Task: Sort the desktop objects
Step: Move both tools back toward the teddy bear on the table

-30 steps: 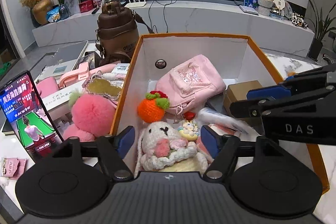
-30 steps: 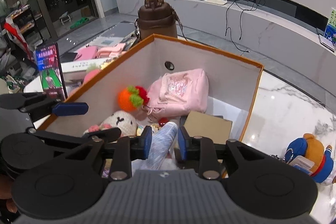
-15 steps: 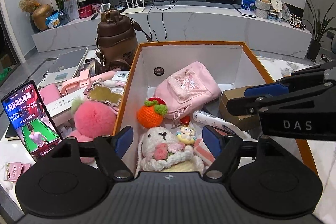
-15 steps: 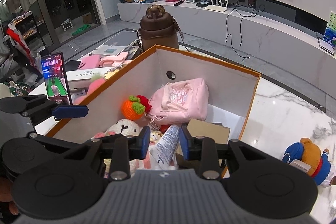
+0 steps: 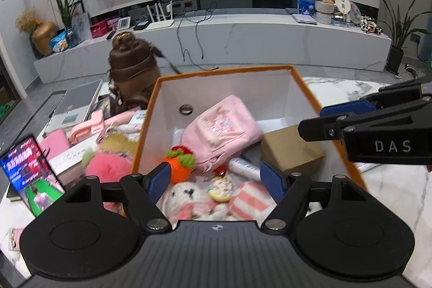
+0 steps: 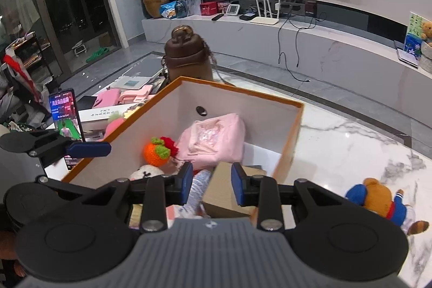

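Note:
An orange-rimmed white box [image 5: 224, 72] holds a pink pouch [image 5: 224, 131], an orange crochet fruit [image 5: 179, 161], a white crochet bunny [image 5: 186, 196], a cardboard carton [image 5: 291, 150], a white tube [image 5: 243, 168] and a striped pink cloth [image 5: 251, 203]. My left gripper [image 5: 216, 177] hangs wide open above the box's near end, holding nothing. My right gripper [image 6: 212, 181] hovers over the carton [image 6: 224, 190] and tube [image 6: 198, 188]. A narrow gap shows between its pads, with nothing gripped. In the left wrist view it reaches in from the right [image 5: 321, 120].
Left of the box stand a brown bottle [image 5: 132, 69], a lit phone [image 5: 27, 172], a pink fluffy toy [image 5: 105, 166] and pink items with booklets. A plush bear in blue [image 6: 383, 199] lies on the marble table [image 6: 351, 142] to the box's right.
Both grippers have lifted and drawn back from the box, so more of its rim and the room shows. The things inside have not moved.

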`<action>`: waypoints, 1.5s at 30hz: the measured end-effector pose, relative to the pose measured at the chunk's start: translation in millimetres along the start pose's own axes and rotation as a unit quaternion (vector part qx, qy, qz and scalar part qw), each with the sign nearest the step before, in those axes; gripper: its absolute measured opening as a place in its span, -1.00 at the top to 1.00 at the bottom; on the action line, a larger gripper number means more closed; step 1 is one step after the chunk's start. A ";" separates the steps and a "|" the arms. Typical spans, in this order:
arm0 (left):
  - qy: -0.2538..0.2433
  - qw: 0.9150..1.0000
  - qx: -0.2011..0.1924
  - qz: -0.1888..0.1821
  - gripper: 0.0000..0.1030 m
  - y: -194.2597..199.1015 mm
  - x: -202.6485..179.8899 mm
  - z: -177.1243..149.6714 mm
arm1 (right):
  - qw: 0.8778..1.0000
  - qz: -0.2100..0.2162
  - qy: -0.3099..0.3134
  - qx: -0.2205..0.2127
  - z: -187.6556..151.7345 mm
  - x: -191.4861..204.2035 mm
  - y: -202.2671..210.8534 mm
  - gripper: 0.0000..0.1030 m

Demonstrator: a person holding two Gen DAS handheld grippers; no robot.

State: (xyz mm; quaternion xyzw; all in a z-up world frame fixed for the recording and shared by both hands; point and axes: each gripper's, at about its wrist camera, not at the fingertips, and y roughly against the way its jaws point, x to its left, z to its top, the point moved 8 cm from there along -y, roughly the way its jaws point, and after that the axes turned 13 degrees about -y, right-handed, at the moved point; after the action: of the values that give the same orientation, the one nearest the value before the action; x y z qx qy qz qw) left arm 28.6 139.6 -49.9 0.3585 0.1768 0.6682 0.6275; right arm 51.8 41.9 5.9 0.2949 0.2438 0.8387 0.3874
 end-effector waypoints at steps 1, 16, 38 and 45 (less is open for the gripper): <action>-0.002 1.000 -0.003 -0.002 -0.66 0.2 -3.4 3.9 | 1.000 -0.002 -0.003 -0.001 0.2 -4.1 2.1 0.35; -0.055 0.998 -0.025 -0.030 -0.66 -5.4 -63.8 47.6 | 0.998 -0.023 -0.052 -0.023 2.0 -69.6 40.4 0.31; -0.119 0.988 -0.023 -0.096 -0.70 -47.6 -147.4 98.2 | 0.996 -0.070 -0.046 0.022 -32.6 -186.3 58.1 -0.06; -0.192 0.972 0.002 -0.136 -0.70 -79.4 -188.3 108.6 | 0.995 -0.078 0.011 0.053 -55.9 -205.9 48.4 -0.18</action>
State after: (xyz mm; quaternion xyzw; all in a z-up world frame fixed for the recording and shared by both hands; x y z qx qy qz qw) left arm 152.8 -53.4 -78.9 0.4541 0.1016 0.4947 0.7340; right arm 97.3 -159.7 -65.7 0.2856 0.3146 0.7949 0.4331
